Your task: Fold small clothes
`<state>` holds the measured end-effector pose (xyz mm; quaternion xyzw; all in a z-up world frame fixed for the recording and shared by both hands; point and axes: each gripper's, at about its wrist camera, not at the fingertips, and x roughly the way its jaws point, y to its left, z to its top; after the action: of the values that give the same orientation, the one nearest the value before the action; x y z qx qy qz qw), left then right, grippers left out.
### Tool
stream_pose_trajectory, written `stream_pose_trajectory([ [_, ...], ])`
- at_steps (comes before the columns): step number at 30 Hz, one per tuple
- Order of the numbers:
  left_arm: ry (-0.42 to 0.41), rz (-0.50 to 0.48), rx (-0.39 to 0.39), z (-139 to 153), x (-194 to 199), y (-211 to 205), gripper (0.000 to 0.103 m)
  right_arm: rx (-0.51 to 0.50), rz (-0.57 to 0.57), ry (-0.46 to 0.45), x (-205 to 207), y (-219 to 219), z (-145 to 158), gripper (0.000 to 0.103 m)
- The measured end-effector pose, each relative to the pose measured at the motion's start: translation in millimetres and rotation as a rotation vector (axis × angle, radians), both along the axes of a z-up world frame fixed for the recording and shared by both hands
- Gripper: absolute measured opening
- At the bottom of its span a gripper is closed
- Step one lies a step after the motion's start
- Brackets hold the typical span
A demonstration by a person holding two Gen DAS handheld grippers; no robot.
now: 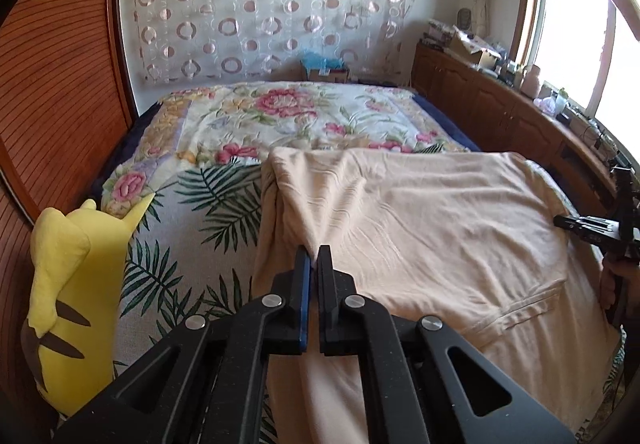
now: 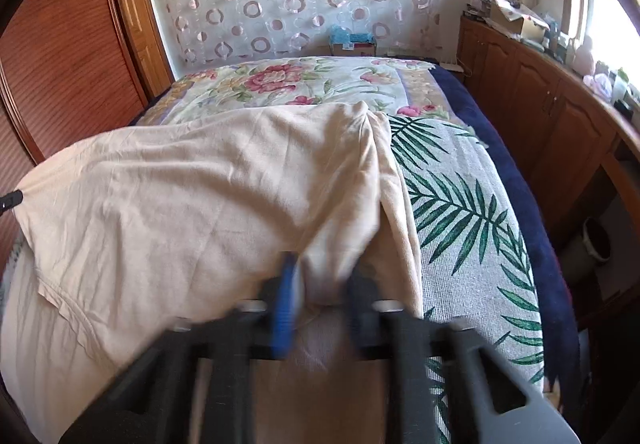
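A cream garment (image 1: 432, 228) lies spread on the bed; it also shows in the right wrist view (image 2: 192, 196). My left gripper (image 1: 316, 256) is shut on a pinch of its left side, and the cloth rises in folds to the tips. My right gripper (image 2: 324, 276) is motion-blurred, its jaws stand apart with cream cloth bunched between them at the garment's right side. The right gripper also shows at the right edge of the left wrist view (image 1: 592, 228).
The bed has a palm-leaf cover (image 2: 460, 204) and a floral quilt (image 1: 288, 112) behind. A yellow plush toy (image 1: 72, 284) lies at the bed's left. A wooden wardrobe (image 1: 60, 84) stands left, and wooden cabinets (image 2: 540, 104) with clutter stand right under the window.
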<state>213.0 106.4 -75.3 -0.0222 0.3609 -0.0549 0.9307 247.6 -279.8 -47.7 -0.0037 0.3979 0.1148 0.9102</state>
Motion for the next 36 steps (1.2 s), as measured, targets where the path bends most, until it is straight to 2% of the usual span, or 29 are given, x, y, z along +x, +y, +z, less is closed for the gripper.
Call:
stream_pose_trajectory([
  [7,-0.076,-0.025,-0.029,26.3,-20.0,-1.2,0.004,0.093,0.049,-0.076,-16.3,-5.0,25.0,0.007],
  [11,-0.113,-0.027,-0.060,40.3,-35.2,3.2,0.004,0.067,0.082,-0.142,-32.1,-5.7,51.7,0.006],
  [16,-0.152,-0.037,-0.085,49.2,-68.5,5.1,0.004,0.077,0.113,-0.193,-64.3,-17.5,71.3,0.006],
  [21,-0.183,-0.031,-0.133,45.6,-117.3,14.2,0.004,0.123,0.151,-0.208,-111.3,-40.5,70.6,0.006],
  [26,-0.174,-0.025,-0.095,36.8,-155.1,13.5,0.004,0.141,0.167,-0.200,-145.5,-59.0,58.9,0.006],
  [30,-0.173,-0.027,-0.088,39.8,-164.6,16.9,0.004,0.126,0.189,-0.185,-160.1,-68.6,56.7,0.006],
  [36,-0.167,-0.026,-0.083,37.5,-183.9,18.9,0.004,0.097,0.191,-0.211,-183.5,-77.2,78.1,0.006],
])
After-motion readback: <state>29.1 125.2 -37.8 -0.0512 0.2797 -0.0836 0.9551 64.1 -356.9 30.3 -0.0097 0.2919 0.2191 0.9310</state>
